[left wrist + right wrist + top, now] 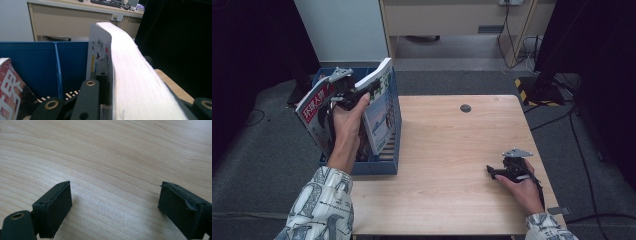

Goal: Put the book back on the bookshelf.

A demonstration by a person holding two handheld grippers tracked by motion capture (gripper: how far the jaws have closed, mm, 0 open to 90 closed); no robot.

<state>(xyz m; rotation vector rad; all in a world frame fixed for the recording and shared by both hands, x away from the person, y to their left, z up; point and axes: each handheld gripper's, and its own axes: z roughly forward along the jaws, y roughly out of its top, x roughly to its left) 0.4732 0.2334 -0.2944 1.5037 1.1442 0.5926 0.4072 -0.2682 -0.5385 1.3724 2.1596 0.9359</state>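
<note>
The left gripper [353, 91] is clamped on a thick white-covered book [381, 107], its jaws pinching the covers near the upper edge. The book stands tilted in the right compartment of the blue file box [394, 150], which sits at the table's left edge. Judged from this, the step is either lifting the book out or seating it. To do it well, the grip should stay firm and the book should travel in line with the compartment, since the page block [140, 82] bows under its own weight and could slip.

A red-covered magazine [314, 112] leans in the left compartment, just beside the person's left hand [346, 131]; the wrist could knock it. The box divider [58, 68] stands close alongside.

The right gripper [498, 172] rests on the wooden table [447, 150], jaws spread and empty, well apart.
</note>
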